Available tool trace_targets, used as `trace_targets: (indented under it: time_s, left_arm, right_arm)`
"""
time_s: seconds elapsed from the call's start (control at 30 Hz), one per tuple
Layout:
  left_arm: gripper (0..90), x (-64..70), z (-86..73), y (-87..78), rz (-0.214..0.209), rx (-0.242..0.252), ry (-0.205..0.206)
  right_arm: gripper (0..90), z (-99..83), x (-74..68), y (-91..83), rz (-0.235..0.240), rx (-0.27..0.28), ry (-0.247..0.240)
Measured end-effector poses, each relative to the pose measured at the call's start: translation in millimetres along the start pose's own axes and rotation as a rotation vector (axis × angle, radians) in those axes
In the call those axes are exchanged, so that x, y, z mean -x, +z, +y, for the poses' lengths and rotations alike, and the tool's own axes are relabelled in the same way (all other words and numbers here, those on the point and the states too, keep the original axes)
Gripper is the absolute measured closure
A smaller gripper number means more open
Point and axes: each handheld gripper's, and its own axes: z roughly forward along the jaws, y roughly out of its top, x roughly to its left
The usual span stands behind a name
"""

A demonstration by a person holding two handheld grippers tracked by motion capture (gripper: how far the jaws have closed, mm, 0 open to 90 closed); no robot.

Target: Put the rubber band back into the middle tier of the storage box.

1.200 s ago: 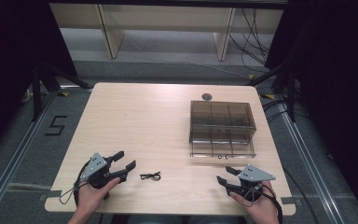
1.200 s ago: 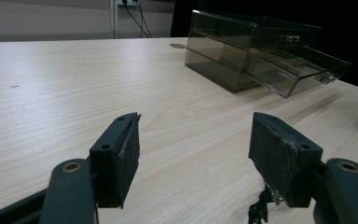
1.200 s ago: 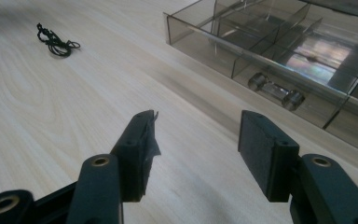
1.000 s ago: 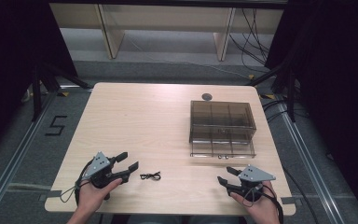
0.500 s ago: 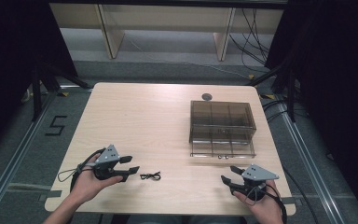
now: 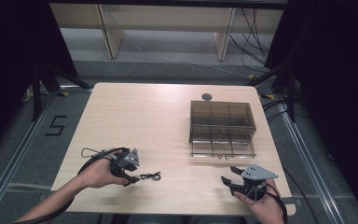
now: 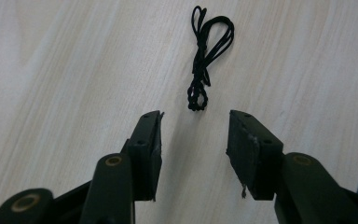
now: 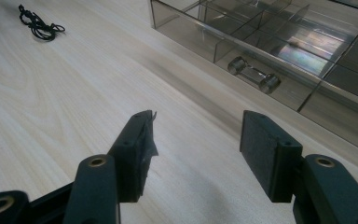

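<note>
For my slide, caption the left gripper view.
Open left gripper poised over a small black cord bundle lying on the wooden table.

Cord on table, left of drawer box.

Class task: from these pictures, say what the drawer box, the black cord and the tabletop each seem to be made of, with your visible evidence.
Drawer box: probably smoke-tinted clear plastic, glossy; its dividers show through the walls.
Black cord: likely thin, matte elastic or braided string, lying in limp knotted loops.
Tabletop: pale wood or wood-look laminate, smooth with printed-looking grain; which one can't be told.
</note>
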Motion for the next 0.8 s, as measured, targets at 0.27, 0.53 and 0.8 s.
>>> trace_targets:
  time_s: [0.27,0.53,0.8]
  left_arm:
    - [59.5,-3.4,14.1,13.1,-0.037,-0.075,0.033]
    - [64.5,-2.3,26.4,16.3,-0.047,-0.131,0.058]
    - [68.4,-1.1,35.7,21.7,-0.055,-0.178,0.07]
  right_arm:
    - [45.3,-1.2,0.7,1.3,0.006,-0.004,0.002]
    - [45.1,-2.1,-0.1,2.0,0.024,-0.02,0.021]
    - [45.1,-3.0,0.9,2.2,0.028,-0.021,0.031]
